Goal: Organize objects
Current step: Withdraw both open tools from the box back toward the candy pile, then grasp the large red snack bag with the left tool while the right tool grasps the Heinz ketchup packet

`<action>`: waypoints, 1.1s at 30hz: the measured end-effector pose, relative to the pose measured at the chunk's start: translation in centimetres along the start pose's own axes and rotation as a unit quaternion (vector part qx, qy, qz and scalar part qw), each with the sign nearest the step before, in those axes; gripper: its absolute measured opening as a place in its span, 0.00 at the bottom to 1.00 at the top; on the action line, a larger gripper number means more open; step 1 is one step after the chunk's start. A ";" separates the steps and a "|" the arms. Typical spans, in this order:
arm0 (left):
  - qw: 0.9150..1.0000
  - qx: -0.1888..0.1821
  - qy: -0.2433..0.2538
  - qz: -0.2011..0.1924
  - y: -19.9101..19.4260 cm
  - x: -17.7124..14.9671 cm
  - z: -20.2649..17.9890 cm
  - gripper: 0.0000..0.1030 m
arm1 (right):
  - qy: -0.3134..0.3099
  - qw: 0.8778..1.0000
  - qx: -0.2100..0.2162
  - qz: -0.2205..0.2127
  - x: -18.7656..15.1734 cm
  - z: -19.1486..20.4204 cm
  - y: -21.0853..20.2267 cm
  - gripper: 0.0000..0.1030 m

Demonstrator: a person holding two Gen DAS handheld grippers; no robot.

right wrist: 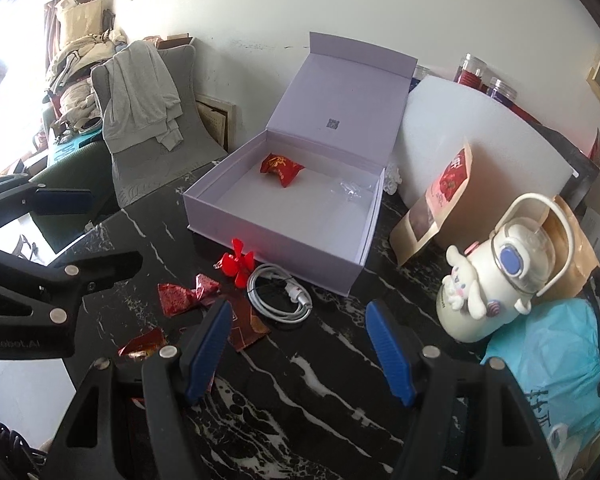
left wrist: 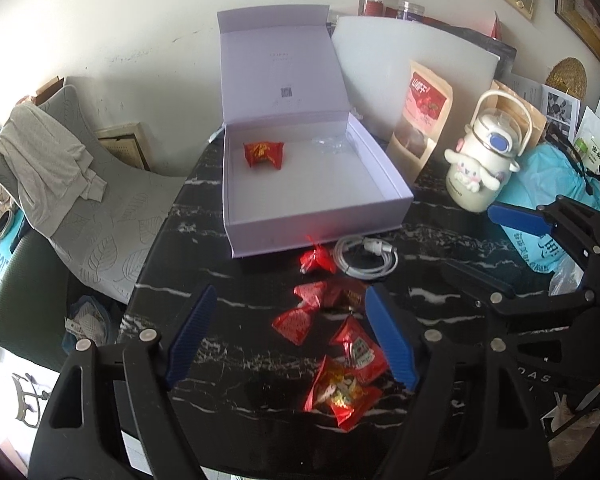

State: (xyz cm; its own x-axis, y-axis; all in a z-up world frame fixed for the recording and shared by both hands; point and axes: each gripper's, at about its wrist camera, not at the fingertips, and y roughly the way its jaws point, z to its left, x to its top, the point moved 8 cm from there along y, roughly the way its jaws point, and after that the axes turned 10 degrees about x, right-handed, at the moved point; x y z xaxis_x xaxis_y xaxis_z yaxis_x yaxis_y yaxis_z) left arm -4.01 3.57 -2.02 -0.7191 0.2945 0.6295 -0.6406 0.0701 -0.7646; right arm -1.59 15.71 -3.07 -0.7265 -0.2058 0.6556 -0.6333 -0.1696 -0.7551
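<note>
Left side: grey chair [left wrist: 112, 216] with a pale garment [left wrist: 48, 168] draped over its back, off the black marble table [left wrist: 228, 364]. Left gripper [left wrist: 290, 338] hovers low over the table, blue pads spread apart, nothing between them but loose red candy packets [left wrist: 336, 344] lying on the table beneath. A white coiled cable [left wrist: 366, 258] sits just in front of the white box [left wrist: 320, 236], beside one more red packet. Box lid stands open against the wall; inside, one red candy [left wrist: 263, 154] at back left and a scrap of clear wrap at back right. Right of box: kraft snack pouch [left wrist: 418, 128], cartoon-dog bottle [left wrist: 482, 160], cyan bag [right wrist: 560, 360]. Right gripper [right wrist: 300, 354] also spread, empty.
</note>
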 end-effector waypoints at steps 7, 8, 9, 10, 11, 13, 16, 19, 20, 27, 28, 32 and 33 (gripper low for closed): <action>1.000 -0.002 0.000 0.013 0.2 -2.5 0.1 0.74 | 0.000 1.000 0.018 0.019 -2.6 1.4 1.1 0.68; 1.000 -0.005 -0.001 0.015 0.2 -2.8 0.0 0.74 | -0.001 0.999 0.021 0.024 -3.1 1.6 1.4 0.68; 1.000 -0.010 -0.001 0.018 0.4 -3.3 -0.1 0.74 | -0.003 0.999 0.022 0.028 -3.4 1.8 1.5 0.68; 1.000 -0.013 -0.001 0.021 0.5 -3.6 -0.1 0.74 | -0.005 0.999 0.024 0.031 -3.7 1.9 1.7 0.68; 1.000 -0.016 -0.002 0.025 0.7 -3.9 -0.2 0.74 | -0.007 0.999 0.027 0.034 -4.0 2.1 1.9 0.68; 0.999 -0.024 -0.005 0.035 1.3 -4.8 -0.4 0.74 | -0.005 0.999 0.031 0.041 -4.7 2.3 2.3 0.68; 0.998 -0.033 -0.010 0.047 2.0 -5.7 -0.6 0.74 | -0.003 0.998 0.039 0.046 -5.5 2.4 2.7 0.68; 0.997 -0.030 -0.016 0.064 2.9 -6.9 -0.6 0.74 | -0.005 0.998 0.045 0.052 -6.3 2.5 3.1 0.68; 0.997 -0.032 -0.018 0.067 3.0 -7.1 -0.7 0.74 | -0.004 0.998 0.046 0.052 -6.5 2.5 3.2 0.68; 0.994 -0.061 -0.017 0.088 4.1 -9.0 -1.6 0.74 | -0.001 0.996 0.059 0.067 -8.0 2.8 4.2 0.68; 0.994 -0.062 -0.017 0.089 4.1 -9.1 -1.7 0.74 | -0.001 0.996 0.060 0.070 -8.2 2.8 4.4 0.68; 0.994 -0.062 -0.010 0.092 4.7 -9.5 -2.2 0.74 | 0.003 0.995 0.065 0.082 -8.9 2.8 5.2 0.68; 0.994 -0.059 -0.007 0.094 4.9 -9.6 -2.3 0.74 | 0.004 0.994 0.065 0.085 -9.1 2.8 5.4 0.68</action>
State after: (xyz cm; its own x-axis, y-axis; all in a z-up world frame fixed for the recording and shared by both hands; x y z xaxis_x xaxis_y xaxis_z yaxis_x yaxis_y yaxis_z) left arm 0.39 3.25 -12.16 -0.8269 0.2998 0.4758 -0.4597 0.1270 -0.8790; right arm 2.32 14.01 -13.16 -0.8229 -0.2343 0.5176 -0.4614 -0.2559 -0.8495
